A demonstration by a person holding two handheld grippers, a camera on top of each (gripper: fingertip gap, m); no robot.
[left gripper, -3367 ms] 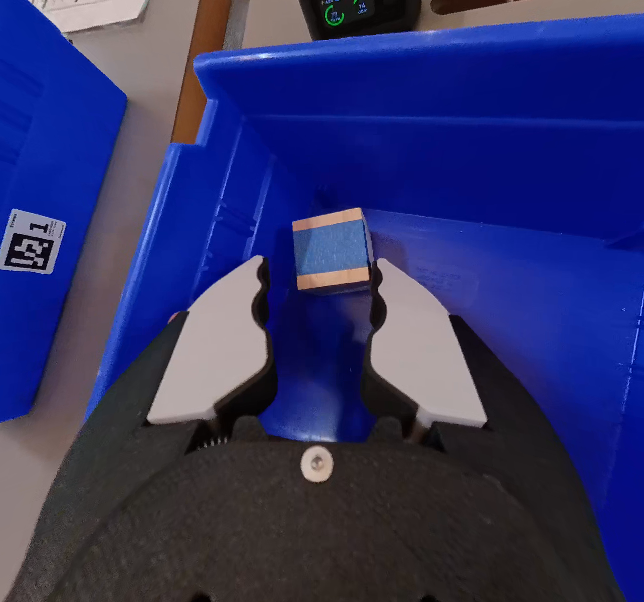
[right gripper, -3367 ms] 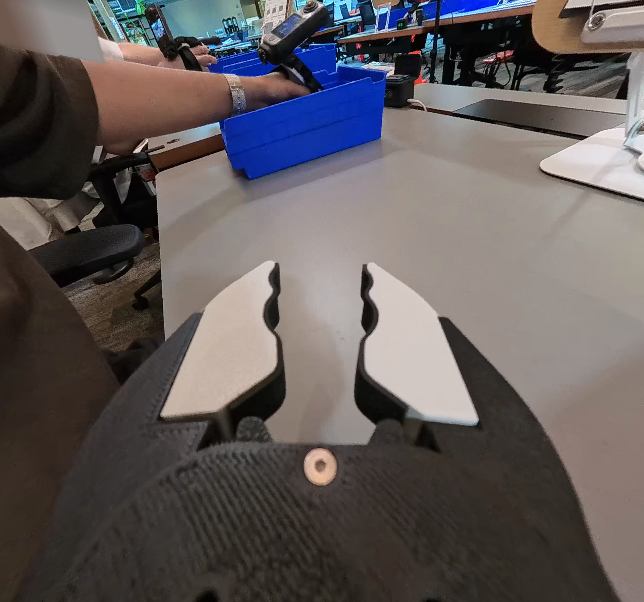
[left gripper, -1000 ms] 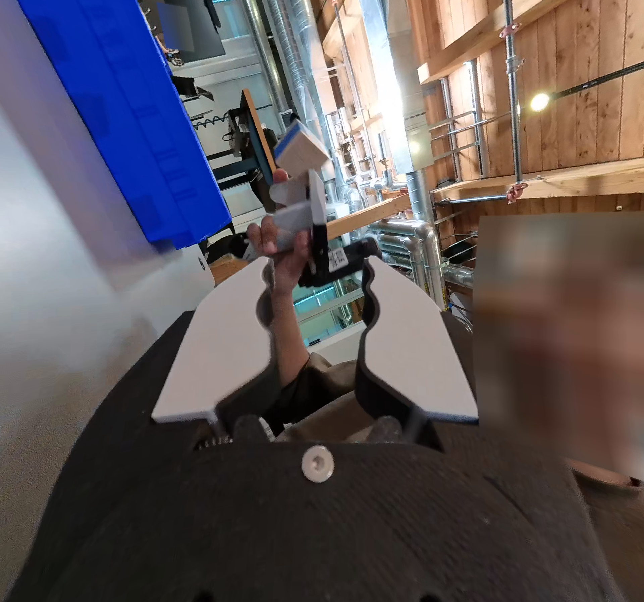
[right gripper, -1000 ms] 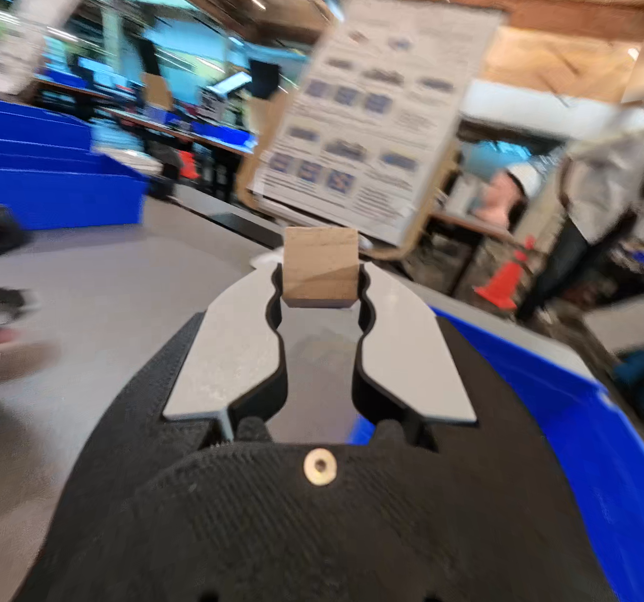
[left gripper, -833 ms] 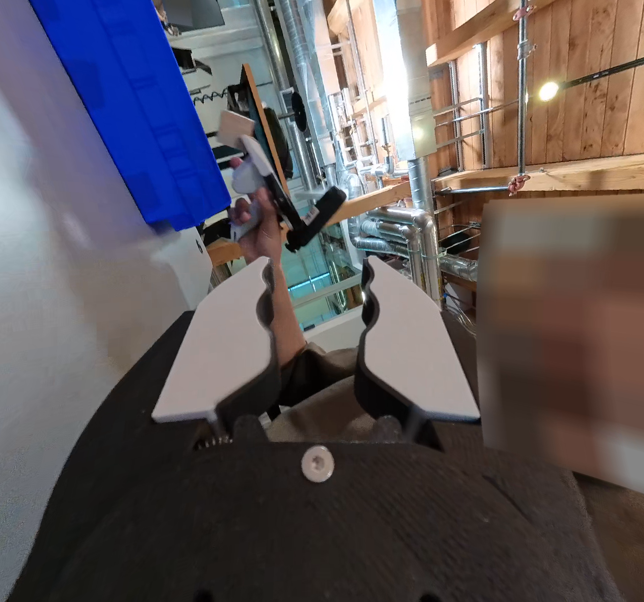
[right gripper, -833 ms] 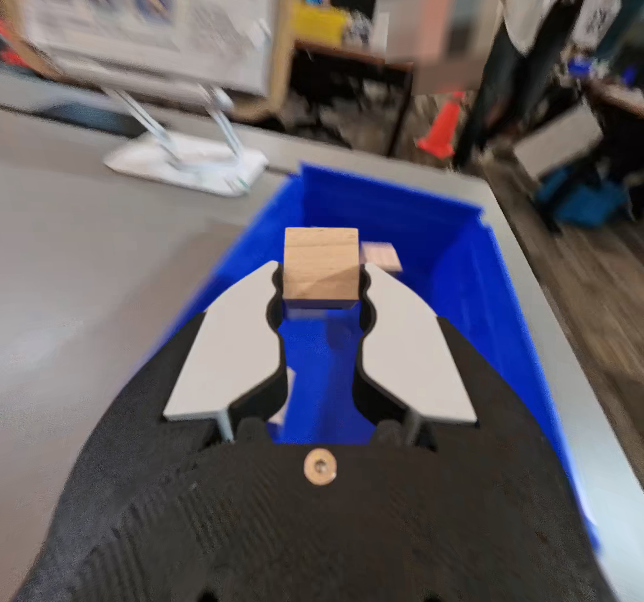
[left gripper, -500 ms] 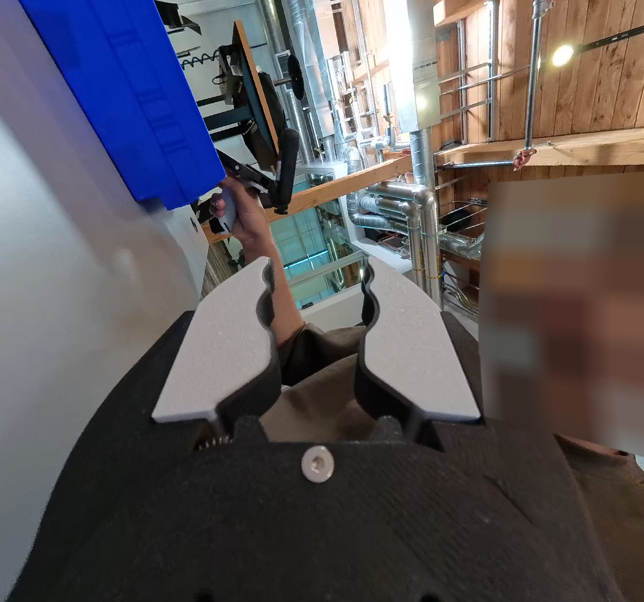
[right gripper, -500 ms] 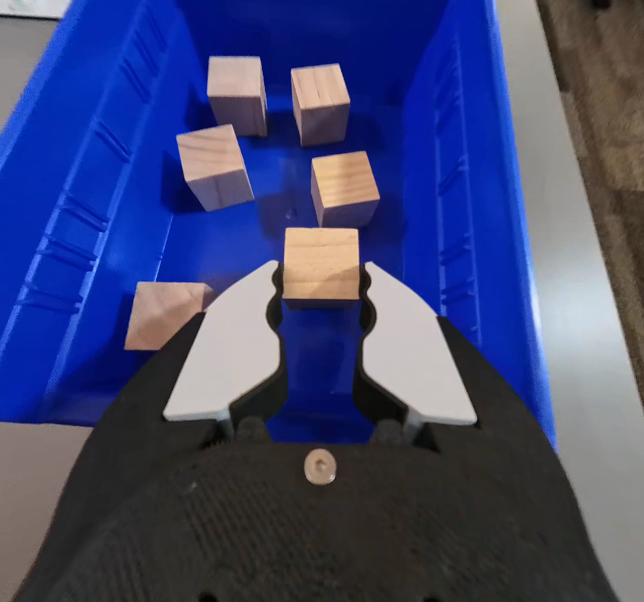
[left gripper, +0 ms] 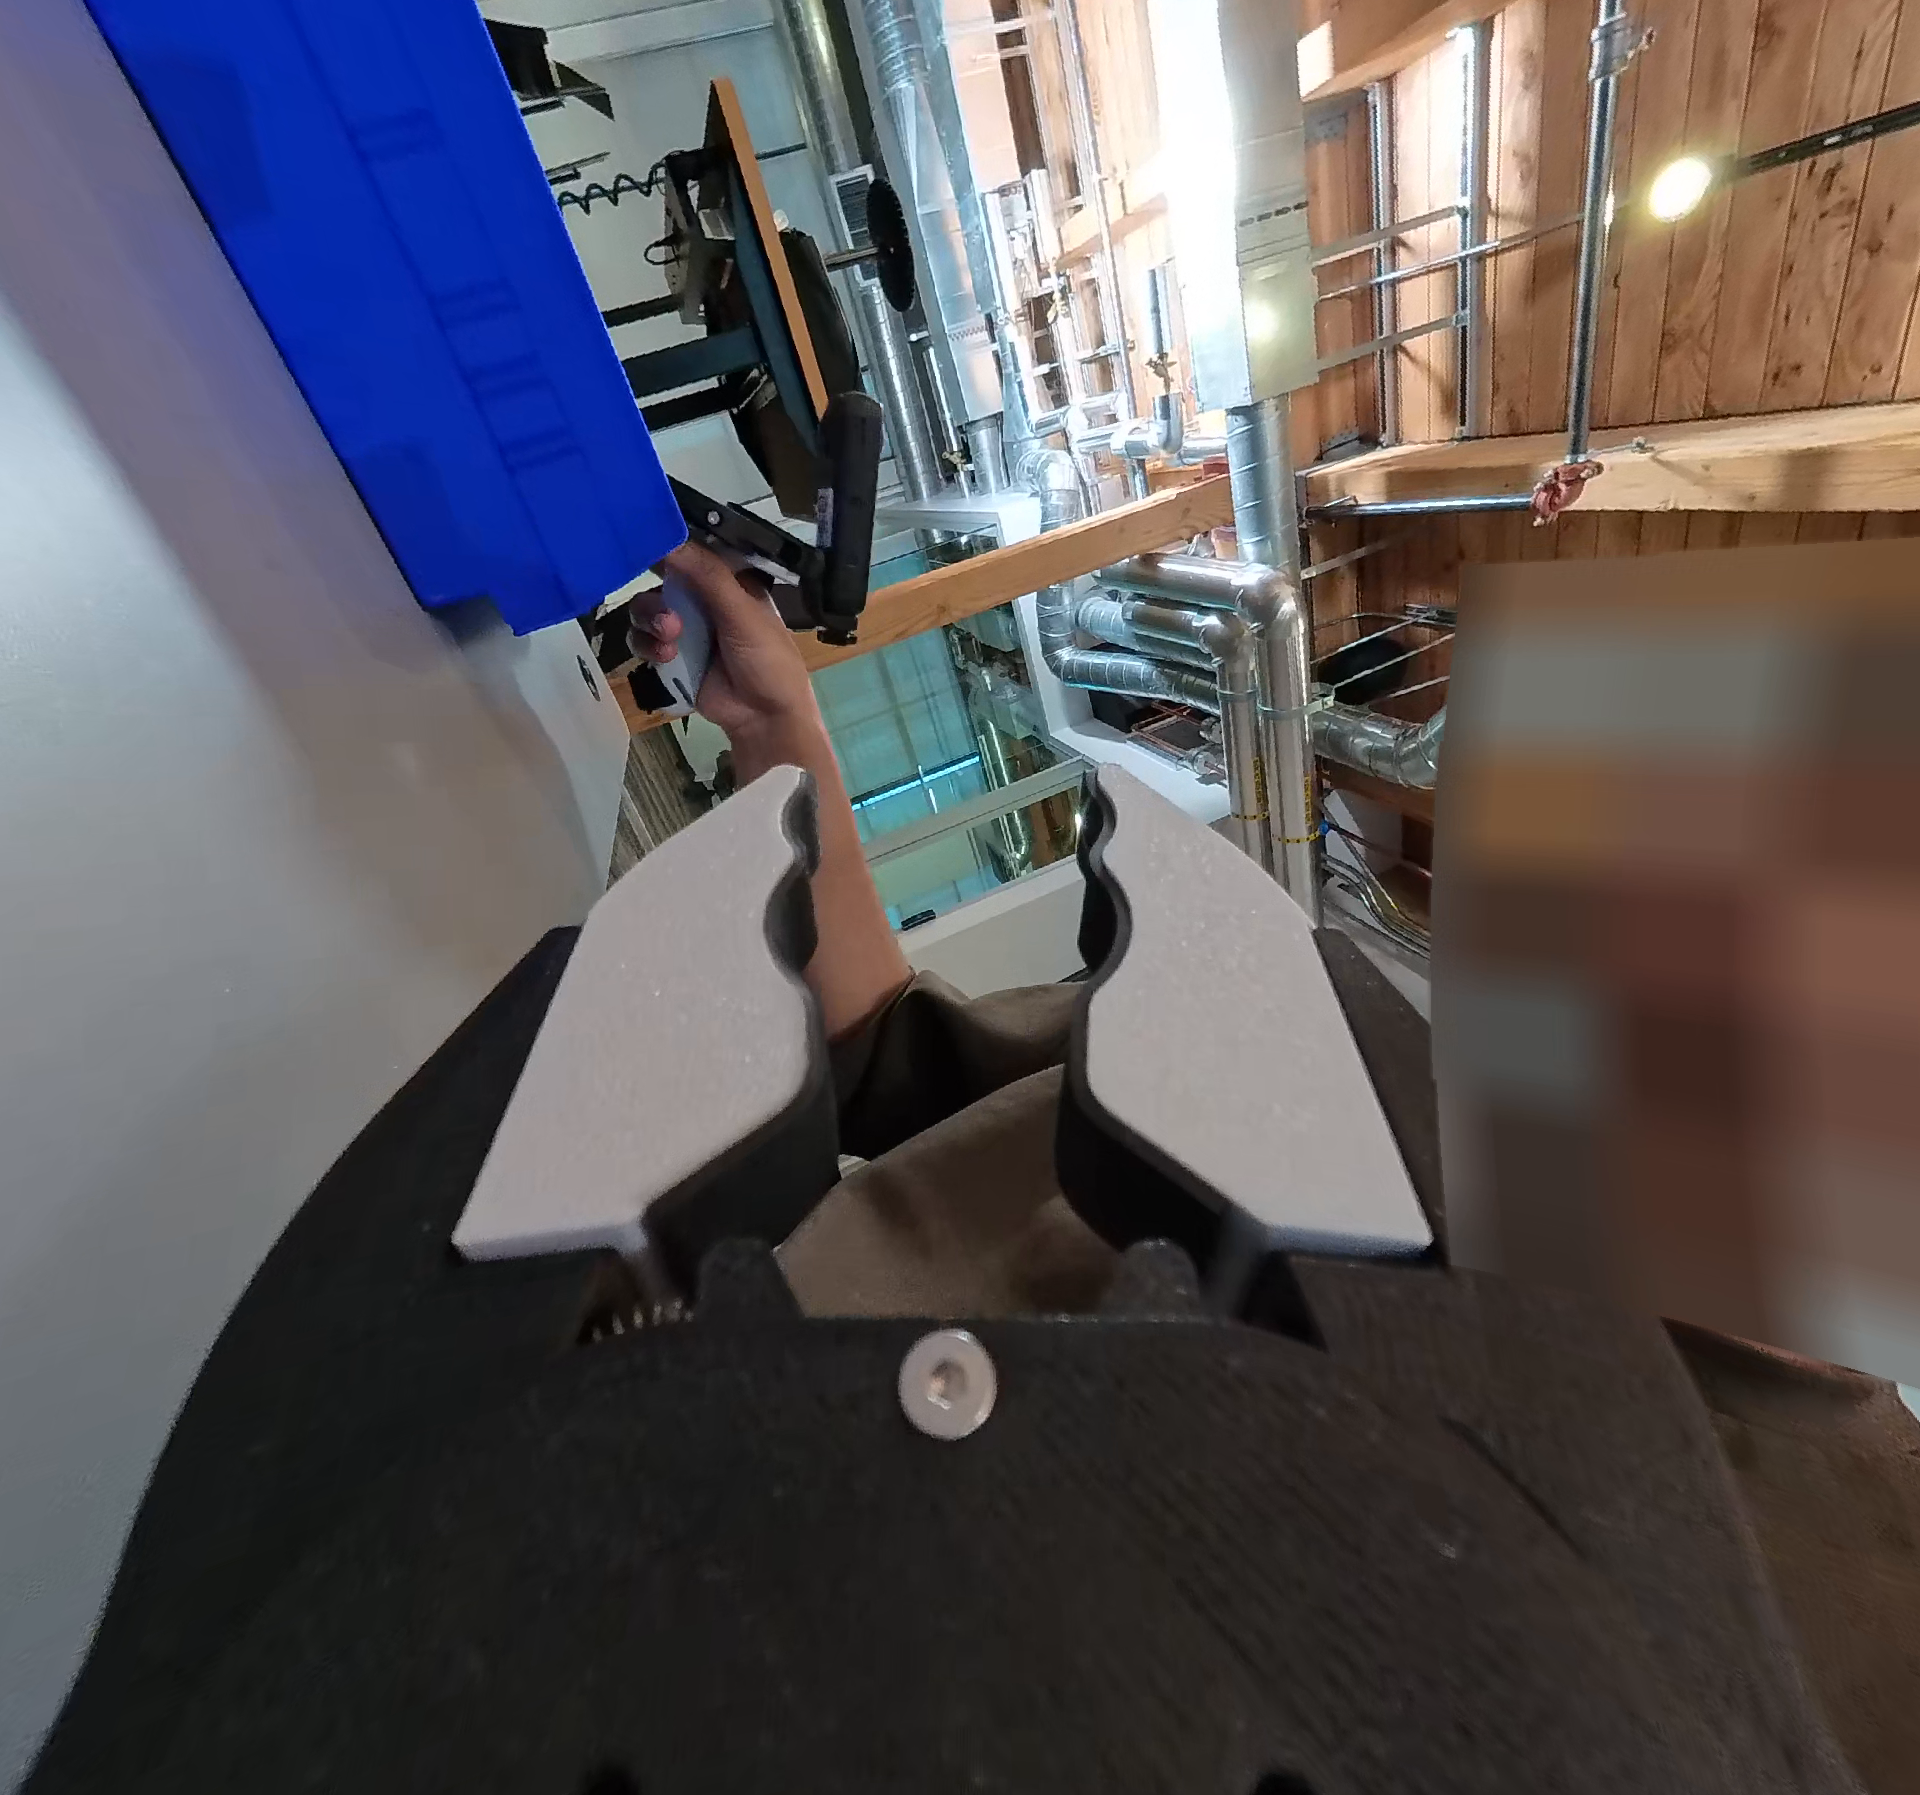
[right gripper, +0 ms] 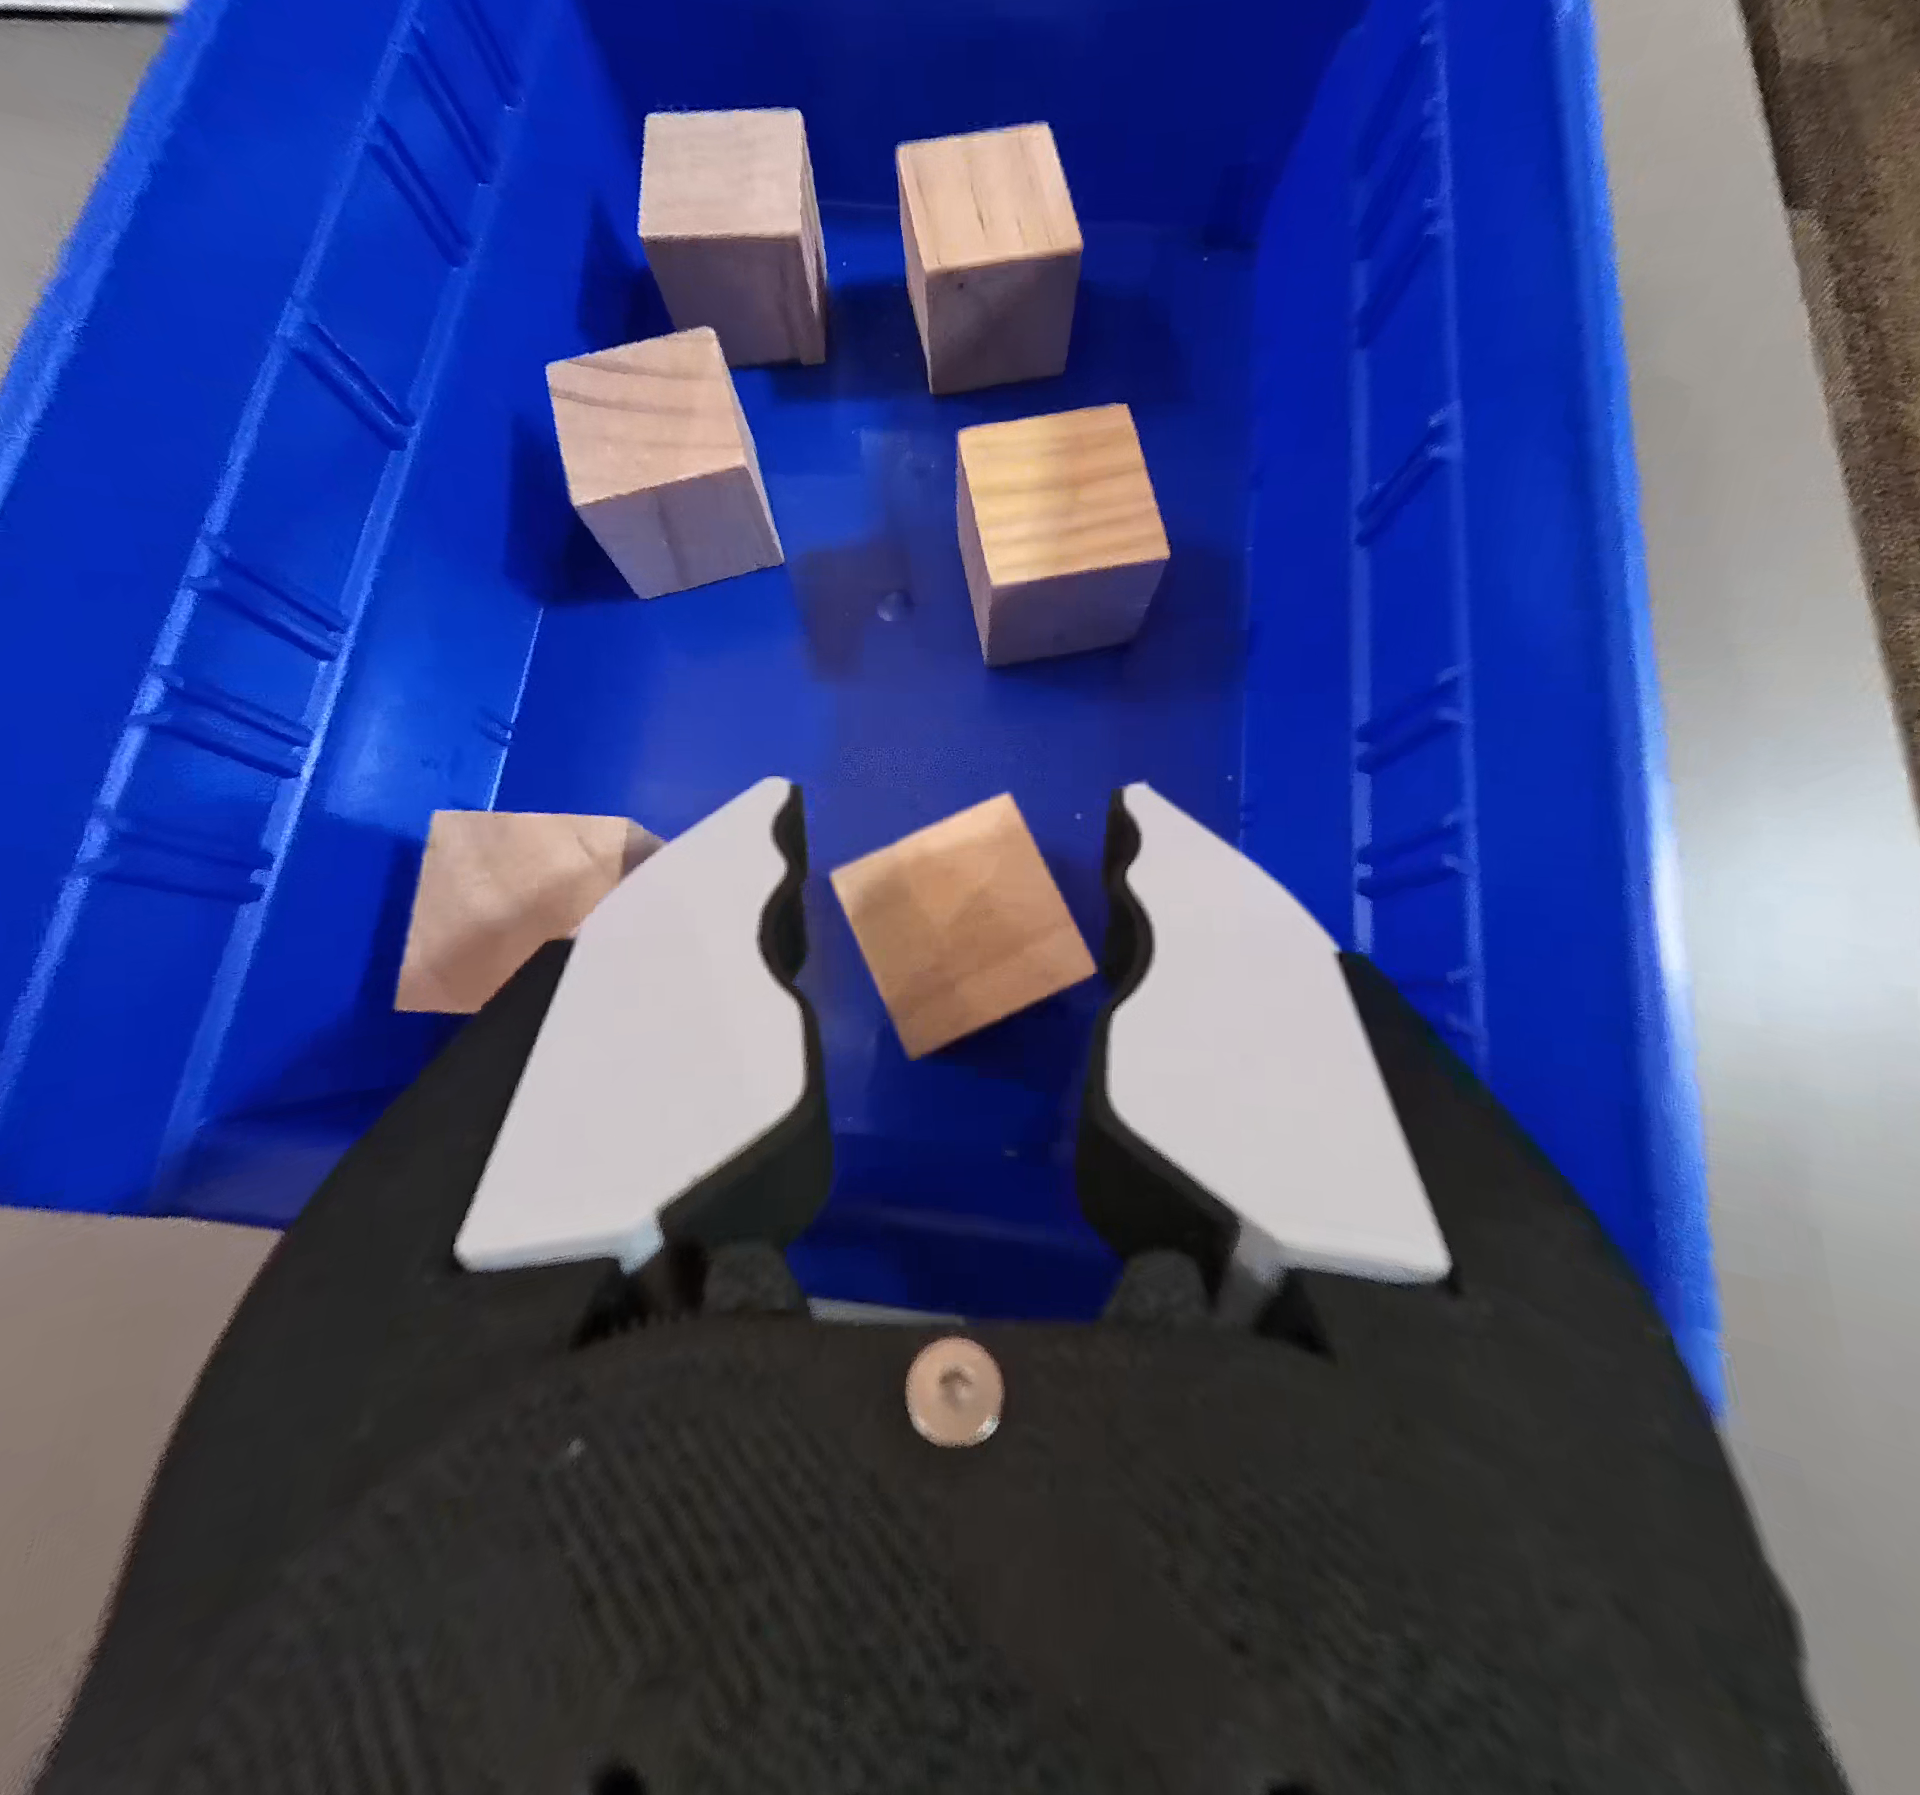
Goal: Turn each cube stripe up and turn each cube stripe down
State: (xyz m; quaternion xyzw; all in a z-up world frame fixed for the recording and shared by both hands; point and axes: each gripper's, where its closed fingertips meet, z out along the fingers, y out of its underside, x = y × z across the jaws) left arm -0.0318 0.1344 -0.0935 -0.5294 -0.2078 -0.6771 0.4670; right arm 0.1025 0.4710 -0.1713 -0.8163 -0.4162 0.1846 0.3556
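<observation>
The right gripper (right gripper: 951, 898) hangs spread over the blue bin (right gripper: 1455, 498), the skewed cube (right gripper: 961, 924) loose between its jaws showing plain wood, likely stripe down like five others toward twelve o'clock, while the left gripper (left gripper: 945, 872) idles agape, empty.

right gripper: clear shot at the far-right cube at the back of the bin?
Probably yes. The right gripper is open above the blue bin, and that far-right cube stands apart from its neighbours, with nothing over it.
</observation>
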